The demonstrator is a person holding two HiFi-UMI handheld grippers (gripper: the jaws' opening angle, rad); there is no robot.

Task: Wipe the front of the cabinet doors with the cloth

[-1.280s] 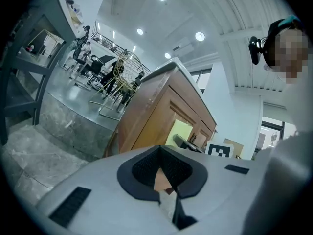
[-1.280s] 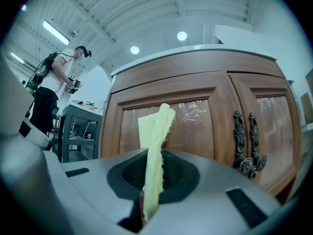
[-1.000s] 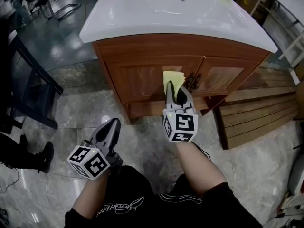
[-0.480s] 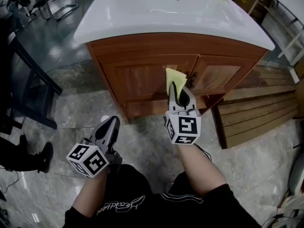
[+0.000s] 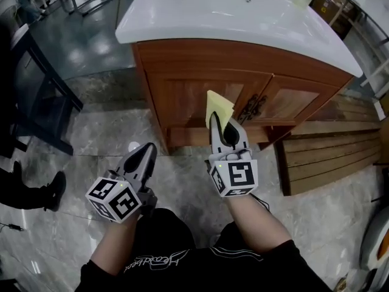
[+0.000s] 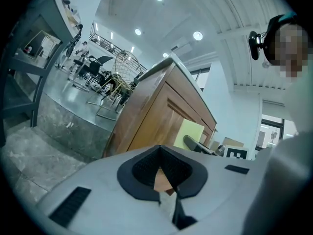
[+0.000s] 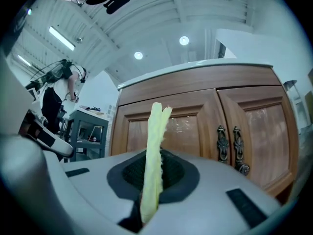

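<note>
Folded cloth [image 5: 219, 106] farther from ornate handles [image 5: 252, 107]

The left hand-held gripper [image 6: 160, 173] has its jaws closed together, nothing between them. Beyond rises the wooden cabinet [image 6: 146, 114], with a yellow cloth [image 6: 192, 131] near its front.

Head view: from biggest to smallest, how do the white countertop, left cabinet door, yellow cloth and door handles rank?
1. white countertop
2. left cabinet door
3. yellow cloth
4. door handles, looking nearly cloth-sized
</note>
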